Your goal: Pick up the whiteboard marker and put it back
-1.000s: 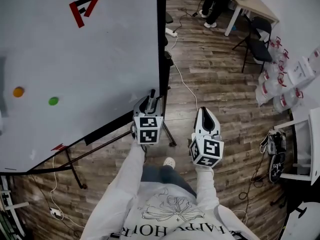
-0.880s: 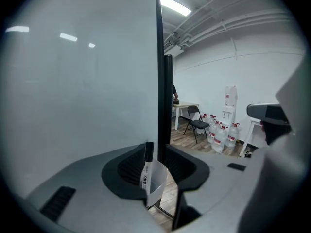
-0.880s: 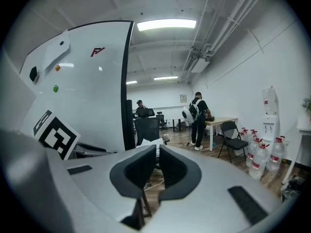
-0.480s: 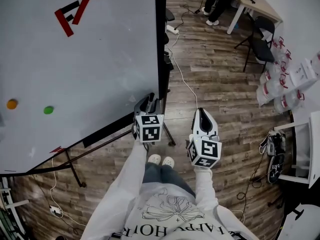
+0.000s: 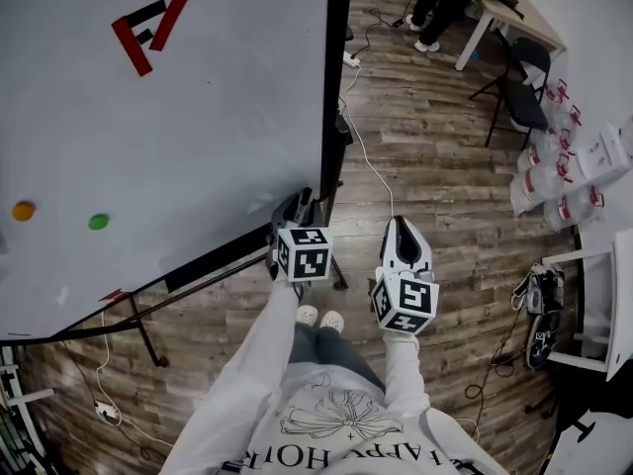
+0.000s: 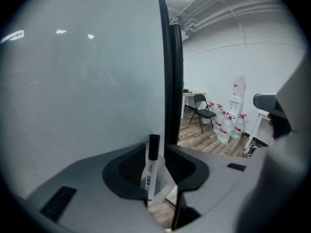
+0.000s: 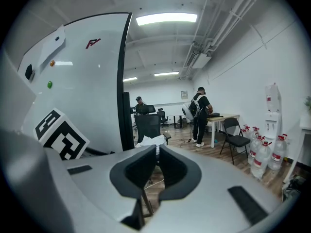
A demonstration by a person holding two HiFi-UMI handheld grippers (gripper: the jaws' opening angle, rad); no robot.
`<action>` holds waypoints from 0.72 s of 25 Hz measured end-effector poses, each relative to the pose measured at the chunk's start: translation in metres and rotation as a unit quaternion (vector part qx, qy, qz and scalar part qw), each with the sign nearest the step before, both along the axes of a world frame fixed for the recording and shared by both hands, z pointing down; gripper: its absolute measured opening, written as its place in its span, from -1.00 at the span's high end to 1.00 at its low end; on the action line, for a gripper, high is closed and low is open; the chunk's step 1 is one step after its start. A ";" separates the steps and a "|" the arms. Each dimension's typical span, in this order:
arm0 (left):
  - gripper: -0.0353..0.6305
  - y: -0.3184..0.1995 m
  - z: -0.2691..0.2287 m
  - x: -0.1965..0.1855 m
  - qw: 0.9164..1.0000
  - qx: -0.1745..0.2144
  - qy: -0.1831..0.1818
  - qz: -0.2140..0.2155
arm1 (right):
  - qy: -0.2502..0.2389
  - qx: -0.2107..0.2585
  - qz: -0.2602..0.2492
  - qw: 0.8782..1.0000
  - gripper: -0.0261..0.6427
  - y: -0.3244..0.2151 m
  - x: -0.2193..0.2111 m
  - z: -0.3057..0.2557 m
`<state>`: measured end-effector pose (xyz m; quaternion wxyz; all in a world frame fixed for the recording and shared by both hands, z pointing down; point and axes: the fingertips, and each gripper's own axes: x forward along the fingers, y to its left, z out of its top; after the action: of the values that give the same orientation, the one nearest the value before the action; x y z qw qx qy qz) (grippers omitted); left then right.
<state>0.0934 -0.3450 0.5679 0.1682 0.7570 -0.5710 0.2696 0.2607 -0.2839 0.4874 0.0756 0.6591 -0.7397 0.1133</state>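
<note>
Surroundings: I saw a large white whiteboard with a black frame point(image 5: 178, 117) on the left. It carried a red-and-black logo point(image 5: 150, 28), an orange round magnet point(image 5: 23, 210) and a green round magnet point(image 5: 98, 222). On the right stood a black folding chair point(image 5: 514, 92) and a cluster of clear water bottles point(image 5: 549, 181).
In the way: the board's black stand legs point(image 5: 148, 339) crossed the wooden plank floor point(image 5: 435, 166) below the left gripper point(image 5: 297, 209). A white cable point(image 5: 366, 156) ran over the planks ahead.
Edges and room: the board's black right edge point(image 6: 167, 72) rose just behind the left gripper's jaws. The floor ahead of the right gripper point(image 5: 401, 228) was open as far as the chair.
Marker, place: the white-bodied, black-capped whiteboard marker point(image 6: 151, 171) sat between the left gripper's jaws, near the board's lower right corner.
Marker, axis: in the left gripper view its long axis ran near vertical, cap at the top.
Left claw: clamped on the whiteboard marker.
Right claw: I read the jaws as drawn almost together, with a thin slit and nothing in it.
</note>
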 end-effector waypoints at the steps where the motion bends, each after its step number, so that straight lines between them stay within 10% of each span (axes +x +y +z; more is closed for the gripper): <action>1: 0.54 0.000 0.001 -0.001 1.000 -0.005 -0.003 -0.003 | 0.000 0.000 0.000 1.000 0.90 0.000 0.000 0.000; 18: 0.71 -0.002 0.008 -0.002 0.999 -0.043 -0.017 0.011 | -0.006 -0.005 0.008 1.000 0.90 -0.004 0.006 0.004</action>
<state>0.0911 -0.3471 0.5758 0.1876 0.7505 -0.5534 0.3086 0.2670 -0.2879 0.4915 0.0732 0.6639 -0.7343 0.1213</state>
